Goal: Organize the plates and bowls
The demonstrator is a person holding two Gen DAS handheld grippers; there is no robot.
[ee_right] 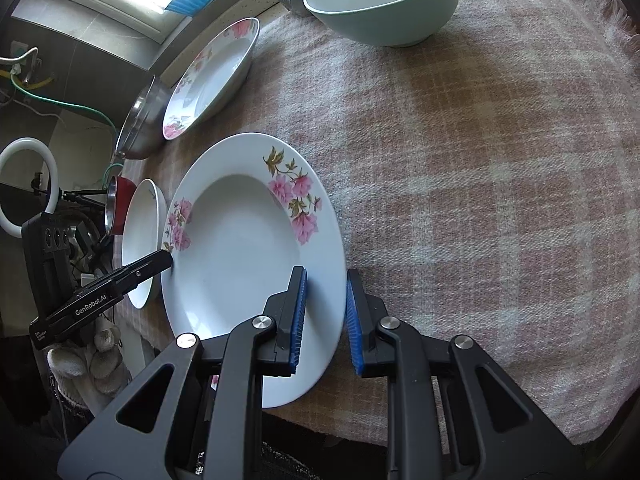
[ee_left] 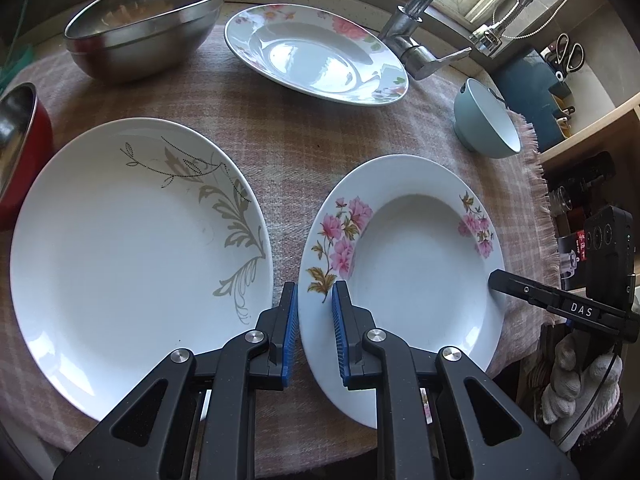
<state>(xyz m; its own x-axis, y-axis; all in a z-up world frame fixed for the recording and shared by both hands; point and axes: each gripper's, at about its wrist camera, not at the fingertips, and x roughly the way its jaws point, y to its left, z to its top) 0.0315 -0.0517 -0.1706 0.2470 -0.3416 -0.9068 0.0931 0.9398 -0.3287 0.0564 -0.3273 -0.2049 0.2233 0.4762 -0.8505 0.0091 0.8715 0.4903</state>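
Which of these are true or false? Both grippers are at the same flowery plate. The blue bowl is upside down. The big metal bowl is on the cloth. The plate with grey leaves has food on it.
1. True: the left gripper and right gripper both straddle the near flowery plate's rim.
2. False: the blue bowl stands upright.
3. True: the metal bowl sits on the cloth.
4. False: the grey-leaf plate is bare.

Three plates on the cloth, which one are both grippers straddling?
The near pink-flowered deep plate: left gripper and right gripper each bracket its rim. The gold-leaf plate and the far floral plate lie untouched.
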